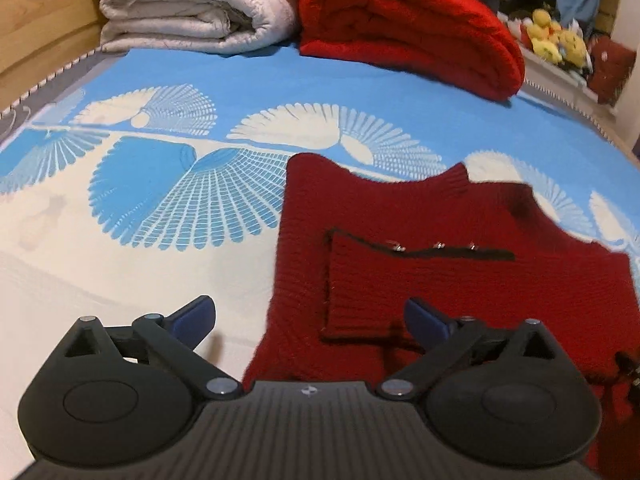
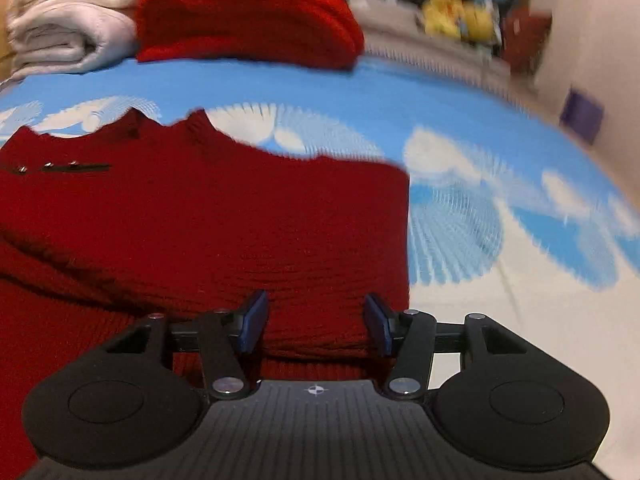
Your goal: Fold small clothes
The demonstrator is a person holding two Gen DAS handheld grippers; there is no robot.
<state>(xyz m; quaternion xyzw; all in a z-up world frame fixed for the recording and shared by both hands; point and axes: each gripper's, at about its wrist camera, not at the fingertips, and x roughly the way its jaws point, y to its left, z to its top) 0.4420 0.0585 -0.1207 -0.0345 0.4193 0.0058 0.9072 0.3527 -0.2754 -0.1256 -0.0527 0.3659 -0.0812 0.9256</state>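
A dark red knitted garment lies flat on the blue and white bedspread, with a sleeve folded across it and small metal buttons along a dark edge. My left gripper is open wide over the garment's lower left edge, holding nothing. In the right wrist view the same garment fills the left and middle. My right gripper is open above its lower right part, with knit showing between the fingers; they are not closed on it.
A folded white quilt and a folded bright red blanket lie at the far end of the bed. Yellow plush toys sit on a shelf beyond. A wooden bed frame stands at far left.
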